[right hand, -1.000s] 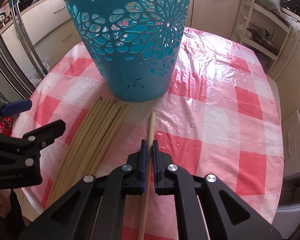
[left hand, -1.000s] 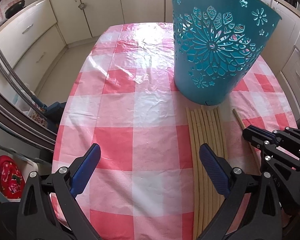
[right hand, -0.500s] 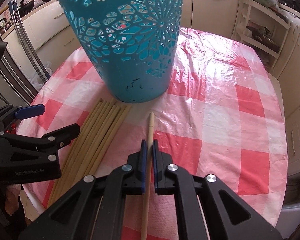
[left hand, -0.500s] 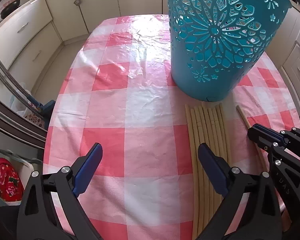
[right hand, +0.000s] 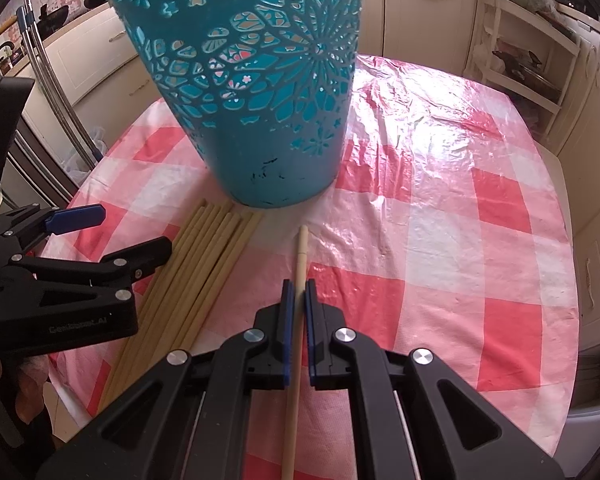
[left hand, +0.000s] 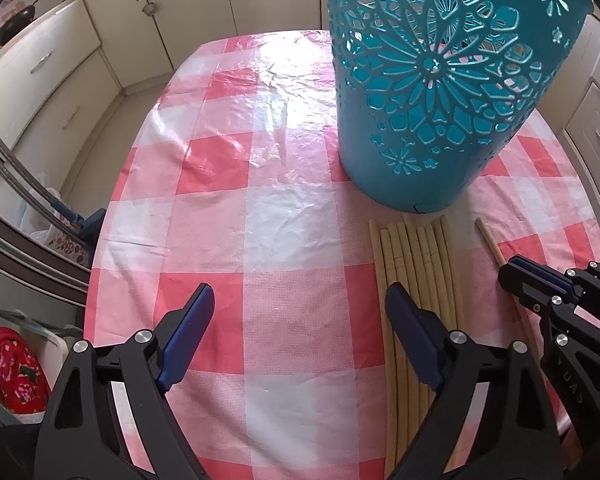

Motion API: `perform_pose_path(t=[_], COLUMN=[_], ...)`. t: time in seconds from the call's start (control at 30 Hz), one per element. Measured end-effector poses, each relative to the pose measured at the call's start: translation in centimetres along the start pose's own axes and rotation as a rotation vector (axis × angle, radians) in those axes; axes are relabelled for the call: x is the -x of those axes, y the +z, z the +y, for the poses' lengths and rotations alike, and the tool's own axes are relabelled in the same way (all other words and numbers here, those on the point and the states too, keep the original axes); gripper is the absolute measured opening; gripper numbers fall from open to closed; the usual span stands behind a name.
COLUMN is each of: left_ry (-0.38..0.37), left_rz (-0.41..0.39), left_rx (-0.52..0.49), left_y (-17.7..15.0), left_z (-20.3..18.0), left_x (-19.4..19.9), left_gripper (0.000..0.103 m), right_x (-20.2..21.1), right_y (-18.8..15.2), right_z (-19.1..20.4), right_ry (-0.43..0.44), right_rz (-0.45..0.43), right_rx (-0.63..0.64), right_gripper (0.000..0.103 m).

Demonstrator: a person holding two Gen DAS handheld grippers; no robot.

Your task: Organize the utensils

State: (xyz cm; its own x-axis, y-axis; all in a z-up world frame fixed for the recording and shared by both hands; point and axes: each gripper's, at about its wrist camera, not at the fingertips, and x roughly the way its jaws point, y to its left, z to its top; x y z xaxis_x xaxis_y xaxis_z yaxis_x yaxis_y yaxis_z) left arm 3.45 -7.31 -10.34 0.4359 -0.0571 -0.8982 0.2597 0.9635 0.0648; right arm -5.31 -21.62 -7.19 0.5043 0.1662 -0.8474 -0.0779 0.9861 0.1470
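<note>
The job looks barely begun: a row of pale chopsticks [left hand: 416, 276] lies flat on the checked surface [left hand: 284, 240] just in front of the teal cut-out basket [left hand: 432, 92], and none can be seen inside it through the openings, though its interior is largely hidden. The right claw [right hand: 296, 300] is pressed together, pinching a single chopstick [right hand: 300, 256] lying apart from the row, its far tip pointing at the basket. The left claw [left hand: 300, 328] hangs spread over the bare cloth beside the row, its jaws closing with nothing between them, so nearly every chopstick remains to be gathered.
</note>
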Motion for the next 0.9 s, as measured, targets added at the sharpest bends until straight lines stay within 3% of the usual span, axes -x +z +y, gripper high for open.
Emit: perform_pose_path(t=[0.2, 0.27, 0.37, 0.43, 0.5, 0.57, 0.67, 0.77, 0.9], left_ry=[-0.004, -0.037, -0.078, -0.099, -0.117, -0.184, -0.238, -0.289, -0.343], left_rz=[-0.001, -0.009, -0.017, -0.008, 0.012, 0.05, 0.037, -0.047, -0.243], left_rx=[-0.036, -0.039, -0.057, -0.08, -0.089, -0.059, -0.003, 0.05, 0.063], left_y=[0.0, -0.2, -0.3, -0.3, -0.1, -0.2, 0.1, 1.5, 5.2], left_z=[-0.7, -0.8, -1.2, -1.7, -1.9, -1.2, 1.1, 3.2, 4.0], left_x=[-0.1, 0.0, 0.4, 0.6, 0.7, 1.0, 3.1, 7.7, 15.4], left_gripper=[0.072, 0.063, 0.036, 0.006, 0.005, 0.004, 0.004, 0.004, 0.004], right_x=[0.0, -0.1, -0.1, -0.1, -0.1, 0.0, 0.0, -0.1, -0.2], right_y=[0.1, 0.1, 0.1, 0.1, 0.1, 0.1, 0.2, 0.3, 0.4], right_z=[0.0, 0.0, 0.0, -0.1, -0.2, -0.4, -0.7, -0.9, -1.1], right_ry=[0.003, 0.003, 0.006, 0.009, 0.014, 0.024, 0.041, 0.046, 0.047], right_rz=[-0.002, -0.004, -0.006, -0.009, -0.011, -0.011, -0.01, -0.008, -0.008], right_rx=[-0.001, -0.001, -0.002, -0.003, -0.007, -0.017, -0.038, -0.049, -0.051], right_gripper=[0.007, 0.006, 0.007, 0.007, 0.007, 0.006, 0.006, 0.006, 0.006])
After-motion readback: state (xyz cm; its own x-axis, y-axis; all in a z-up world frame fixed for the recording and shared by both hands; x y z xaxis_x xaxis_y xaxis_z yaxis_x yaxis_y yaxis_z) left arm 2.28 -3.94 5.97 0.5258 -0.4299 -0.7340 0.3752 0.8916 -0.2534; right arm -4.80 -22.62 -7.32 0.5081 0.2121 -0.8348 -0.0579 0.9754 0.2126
